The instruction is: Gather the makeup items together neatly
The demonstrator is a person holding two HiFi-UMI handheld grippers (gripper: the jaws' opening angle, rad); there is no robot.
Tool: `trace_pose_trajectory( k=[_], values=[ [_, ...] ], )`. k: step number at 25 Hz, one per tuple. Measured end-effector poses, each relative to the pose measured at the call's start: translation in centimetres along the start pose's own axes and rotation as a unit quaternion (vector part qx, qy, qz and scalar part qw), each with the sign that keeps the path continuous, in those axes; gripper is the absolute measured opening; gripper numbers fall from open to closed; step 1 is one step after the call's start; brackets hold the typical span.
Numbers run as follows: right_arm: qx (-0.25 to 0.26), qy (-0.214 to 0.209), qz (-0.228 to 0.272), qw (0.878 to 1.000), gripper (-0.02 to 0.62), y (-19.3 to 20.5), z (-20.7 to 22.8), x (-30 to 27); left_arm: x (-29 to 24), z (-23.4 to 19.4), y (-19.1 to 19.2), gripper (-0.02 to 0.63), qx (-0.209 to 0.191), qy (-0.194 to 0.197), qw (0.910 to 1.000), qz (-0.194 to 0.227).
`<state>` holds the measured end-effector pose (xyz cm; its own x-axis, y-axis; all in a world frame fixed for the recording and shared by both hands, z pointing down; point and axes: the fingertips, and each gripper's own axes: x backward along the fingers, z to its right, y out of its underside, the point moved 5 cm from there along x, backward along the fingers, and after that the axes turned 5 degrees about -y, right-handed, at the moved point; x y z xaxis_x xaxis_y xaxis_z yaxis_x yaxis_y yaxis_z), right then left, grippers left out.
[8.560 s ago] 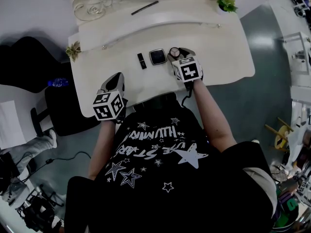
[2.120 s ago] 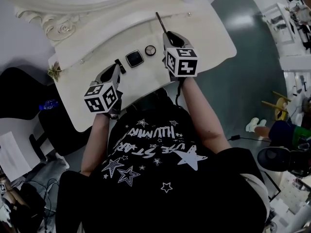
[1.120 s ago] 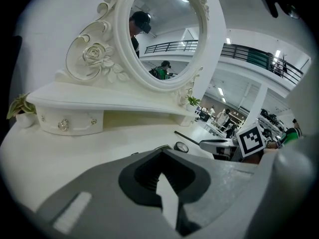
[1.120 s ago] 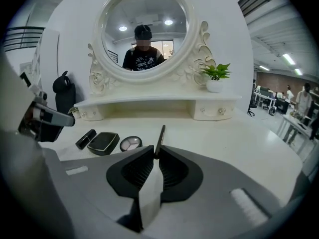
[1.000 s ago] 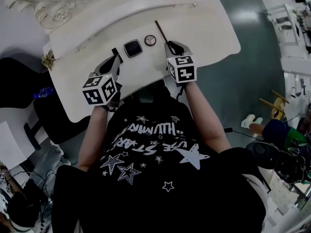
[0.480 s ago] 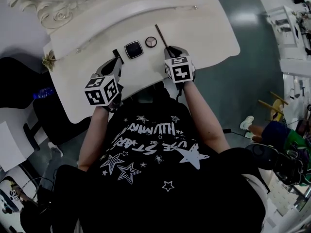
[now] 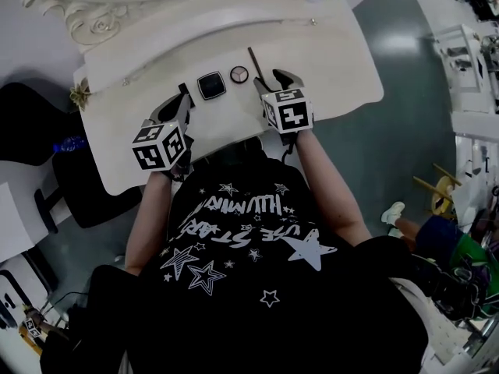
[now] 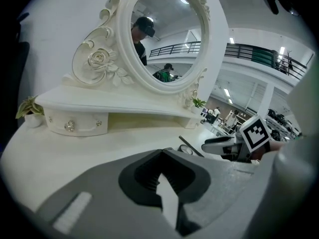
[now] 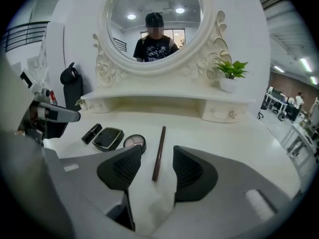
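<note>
**A:** From the head view, how much room is there?

**B:** Plenty. The white table (image 7: 335,68) is bare to the right of the right gripper (image 7: 274,79) and to the left of the left gripper (image 7: 181,102). The items lie in a row mid-table, well back from the near edge: black lipstick (image 7: 184,93), square black compact (image 7: 211,85), round pot (image 7: 239,74), and a thin dark pencil (image 7: 255,58).

**A:** And the left gripper view?

**B:** The left gripper (image 8: 162,151) has its jaws together with nothing between them. It sits low over open table (image 8: 75,153), and the raised shelf (image 8: 114,103) closes off the far side.

**A:** The right gripper view?

**B:** The right gripper (image 9: 157,157) has its jaws apart. The pencil (image 9: 158,153) lies flat between them, touching neither pad, slim and brown, pointing far. The pot (image 9: 133,142) is just left of it, then the glossy compact (image 9: 108,138) and the lipstick (image 9: 91,133).
</note>
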<state>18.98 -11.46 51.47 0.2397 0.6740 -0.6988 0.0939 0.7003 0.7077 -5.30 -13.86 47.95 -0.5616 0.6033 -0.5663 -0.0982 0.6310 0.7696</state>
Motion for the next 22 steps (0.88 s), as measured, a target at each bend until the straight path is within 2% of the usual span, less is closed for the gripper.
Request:
trace_pose_trajectory(
  k=[6, 10, 14, 20, 22],
  values=[
    [0.020, -0.045, 0.044, 0.998, 0.239, -3.3, 1.2, 0.2, 0.7, 1.2, 0.1, 0.002, 0.017, -0.049, 0.9983, 0.028],
    [0.041, -0.072, 0.068, 0.994, 0.230, -4.6, 1.7, 0.2, 1.5, 2.2, 0.8, 0.002, 0.038, -0.090, 0.9941, 0.048],
    [0.051, -0.091, 0.092, 0.990, 0.164, -5.9, 2.2, -0.2, 1.9, 3.5, 1.4, 0.002, 0.048, -0.112, 0.9906, 0.062],
    [0.038, -0.090, 0.103, 0.990, 0.042, -5.8, 1.9, -0.3, 2.6, 4.8, 3.1, 0.002, 0.045, -0.112, 0.9917, 0.045],
    [0.031, -0.087, 0.108, 0.990, 0.031, -5.8, 1.7, -0.4, 2.6, 4.6, 3.3, 0.002, 0.046, -0.107, 0.9923, 0.044]
  ],
)
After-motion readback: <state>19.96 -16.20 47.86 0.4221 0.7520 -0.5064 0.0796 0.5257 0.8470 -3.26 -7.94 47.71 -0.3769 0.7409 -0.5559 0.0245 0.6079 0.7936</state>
